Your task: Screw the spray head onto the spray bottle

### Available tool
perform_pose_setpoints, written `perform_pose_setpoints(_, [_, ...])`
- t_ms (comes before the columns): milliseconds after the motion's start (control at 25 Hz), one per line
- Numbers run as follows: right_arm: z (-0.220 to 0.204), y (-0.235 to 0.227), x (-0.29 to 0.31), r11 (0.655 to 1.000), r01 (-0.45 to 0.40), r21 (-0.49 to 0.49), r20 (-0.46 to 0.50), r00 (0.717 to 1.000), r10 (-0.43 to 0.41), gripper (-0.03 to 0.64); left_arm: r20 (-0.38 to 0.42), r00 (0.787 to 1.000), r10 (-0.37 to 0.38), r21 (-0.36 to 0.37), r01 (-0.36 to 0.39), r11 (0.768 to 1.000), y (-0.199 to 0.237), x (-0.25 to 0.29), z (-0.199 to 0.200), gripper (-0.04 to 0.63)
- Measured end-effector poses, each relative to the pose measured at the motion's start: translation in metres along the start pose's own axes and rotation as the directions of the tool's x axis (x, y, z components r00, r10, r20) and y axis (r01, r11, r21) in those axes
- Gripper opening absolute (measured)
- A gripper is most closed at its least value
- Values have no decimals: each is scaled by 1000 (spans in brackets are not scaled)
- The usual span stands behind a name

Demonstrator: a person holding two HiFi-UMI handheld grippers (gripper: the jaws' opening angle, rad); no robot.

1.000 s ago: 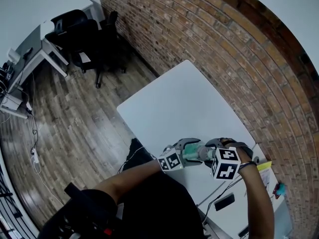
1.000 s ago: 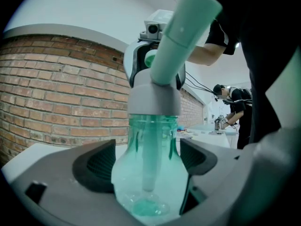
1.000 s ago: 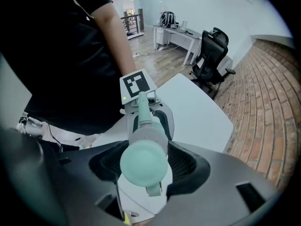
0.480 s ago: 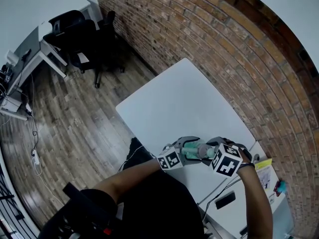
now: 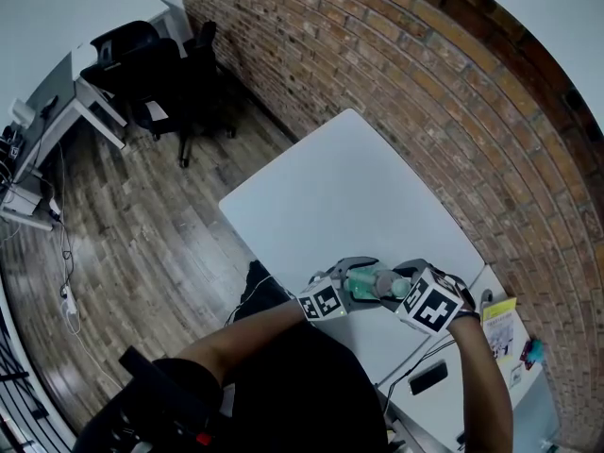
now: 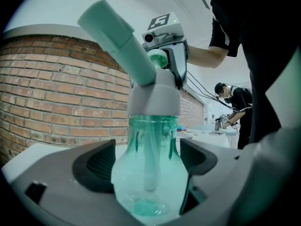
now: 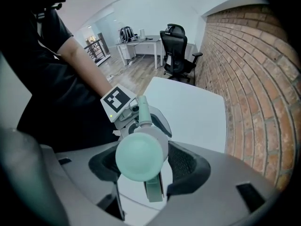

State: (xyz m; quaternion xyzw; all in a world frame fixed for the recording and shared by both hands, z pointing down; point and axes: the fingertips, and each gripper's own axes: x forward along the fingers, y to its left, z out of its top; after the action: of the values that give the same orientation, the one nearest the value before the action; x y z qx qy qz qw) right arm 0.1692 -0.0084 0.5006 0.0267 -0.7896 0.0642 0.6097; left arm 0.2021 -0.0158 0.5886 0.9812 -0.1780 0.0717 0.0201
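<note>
Standing beside a brick wall (image 5: 425, 111), the white bench (image 5: 349, 187) is seen from above, and the work is held over its near edge. The left tool (image 6: 148, 161) is clenched on the body of the green see-through spray bottle (image 6: 150, 187) — the pads are pressed on both of its sides, and it is held upright. The right tool (image 7: 146, 166) is closed from above on the spray head (image 7: 140, 157) — the grey collar of the head is seated on the bottle neck.
</note>
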Motion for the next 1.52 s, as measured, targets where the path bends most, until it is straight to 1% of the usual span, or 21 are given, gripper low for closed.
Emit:
perform_pose_setpoints(320, [0, 1, 0, 1000, 1, -13, 17, 1000, -1, 259, 11, 1000, -5, 19, 5, 1000, 1, -1, 9, 417])
perform_pose_setpoints(520, [7, 5, -8, 998, 12, -67, 48, 999, -9, 259, 11, 1000, -11, 19, 10, 1000, 0, -1, 10, 417])
perform_pose_setpoints(600, [12, 9, -15, 993, 14, -118, 53, 999, -7, 259, 11, 1000, -9, 21, 9, 1000, 0, -1, 10, 417])
perform_pose_setpoints(680, [13, 11, -21, 980, 19, -198, 29, 1000, -14, 259, 11, 1000, -8, 20, 8, 1000, 0, -1, 9, 417])
perform_pose_setpoints(800, [3, 12, -20, 947, 24, -321, -68, 996, -48, 259, 11, 1000, -8, 20, 8, 1000, 0, 1, 9, 417])
perform_pose_setpoints(840, [1, 12, -19, 936, 25, -352, -95, 994, -62, 259, 12, 1000, -8, 20, 7, 1000, 0, 1, 9, 417])
perform_pose_setpoints(920, [-1, 12, -15, 917, 23, -398, -118, 990, -76, 259, 14, 1000, -7, 20, 7, 1000, 0, 0, 9, 417])
perform_pose_setpoints(1120, [-2, 12, -10, 889, -5, -458, -142, 988, -68, 259, 10, 1000, -6, 14, 6, 1000, 0, 0, 7, 417])
perform_pose_setpoints(1320, [-3, 7, -9, 870, -13, -494, -169, 982, -81, 259, 3, 1000, -3, 5, 3, 1000, 0, 1, 3, 417])
perform_pose_setpoints(1520, [-2, 10, -4, 846, -39, -532, -190, 979, -74, 259, 1, 1000, -4, -1, 4, 1000, -1, 1, -1, 417])
